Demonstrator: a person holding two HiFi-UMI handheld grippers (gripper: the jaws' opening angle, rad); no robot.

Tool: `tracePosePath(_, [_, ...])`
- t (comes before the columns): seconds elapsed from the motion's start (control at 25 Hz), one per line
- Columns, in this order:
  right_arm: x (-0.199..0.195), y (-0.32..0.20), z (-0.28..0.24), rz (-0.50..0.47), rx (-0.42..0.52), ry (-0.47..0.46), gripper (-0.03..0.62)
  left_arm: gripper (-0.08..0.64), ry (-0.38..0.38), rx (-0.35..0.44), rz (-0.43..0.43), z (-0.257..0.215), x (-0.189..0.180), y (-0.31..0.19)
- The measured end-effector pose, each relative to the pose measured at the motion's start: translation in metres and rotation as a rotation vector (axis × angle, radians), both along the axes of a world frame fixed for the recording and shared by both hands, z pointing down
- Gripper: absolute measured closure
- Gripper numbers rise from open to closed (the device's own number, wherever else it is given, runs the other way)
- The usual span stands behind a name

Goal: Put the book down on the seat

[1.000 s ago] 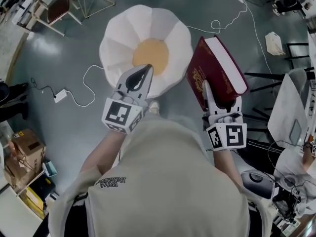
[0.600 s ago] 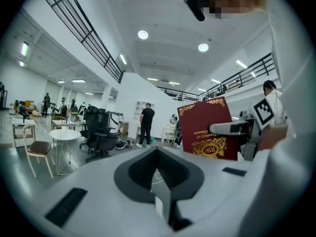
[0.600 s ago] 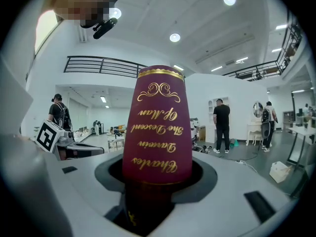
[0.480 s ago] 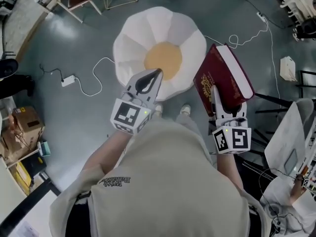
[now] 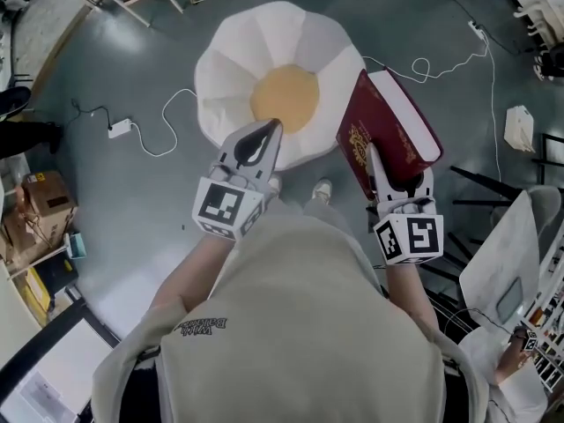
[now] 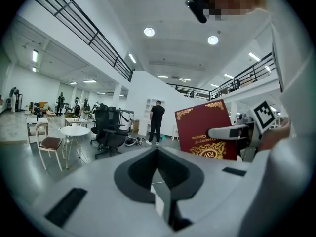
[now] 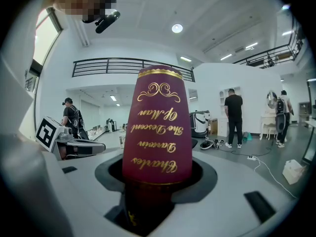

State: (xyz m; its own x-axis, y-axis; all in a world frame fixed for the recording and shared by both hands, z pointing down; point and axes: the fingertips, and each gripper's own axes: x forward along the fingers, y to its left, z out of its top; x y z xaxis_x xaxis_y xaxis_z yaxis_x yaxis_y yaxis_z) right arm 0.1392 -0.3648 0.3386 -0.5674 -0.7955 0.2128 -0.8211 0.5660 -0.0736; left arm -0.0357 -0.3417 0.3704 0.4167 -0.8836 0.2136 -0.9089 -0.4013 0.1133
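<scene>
The seat (image 5: pixel 231 69) is a white flower-shaped pouf with an orange centre, on the floor ahead of the person. A thick dark red book (image 5: pixel 381 135) with gold print stands upright to the right of the seat, above the floor. My right gripper (image 5: pixel 397 171) is shut on its lower end, one finger (image 5: pixel 373 164) flat on the cover. The right gripper view shows the book's spine (image 7: pixel 158 127) rising out of the jaws. My left gripper (image 5: pixel 267 132) is shut and empty, its tip over the seat's near edge. The left gripper view also shows the book (image 6: pixel 205 130).
White cables (image 5: pixel 163 144) and a power adapter (image 5: pixel 121 129) lie on the grey floor left of the seat, another cable (image 5: pixel 423 64) to its right. Cardboard boxes (image 5: pixel 40 196) stand at the left, black frames (image 5: pixel 493 183) at the right. A person (image 6: pixel 157 122) stands far off near office chairs (image 6: pixel 106 130).
The person has stepped a little nearer the seat, a shoe now showing below it. Both grippers keep their pose, and the book stays upright in the right one.
</scene>
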Motion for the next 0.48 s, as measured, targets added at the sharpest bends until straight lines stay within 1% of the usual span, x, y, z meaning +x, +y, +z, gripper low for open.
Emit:
tracePosePath(0.16, [0.009, -0.008, 0.012, -0.018, -0.020, -0.005, 0.360, 0.551, -0.004, -0.014, -0.008, 0.010, 0.017, -0.009])
tracePosePath(0.28, [0.013, -0.015, 0.027, -0.008, -0.069, -0.036, 0.360, 0.551, -0.011, -0.024, -0.021, 0.021, 0.024, -0.018])
tracePosePath(0.36, [0.011, -0.023, 0.038, -0.012, -0.094, -0.041, 0.360, 0.551, -0.019, -0.023, -0.029, 0.028, 0.025, -0.025])
tracePosePath(0.48, [0.001, -0.038, 0.056, -0.030, -0.116, -0.015, 0.360, 0.551, -0.014, -0.044, -0.045, 0.044, 0.019, -0.035])
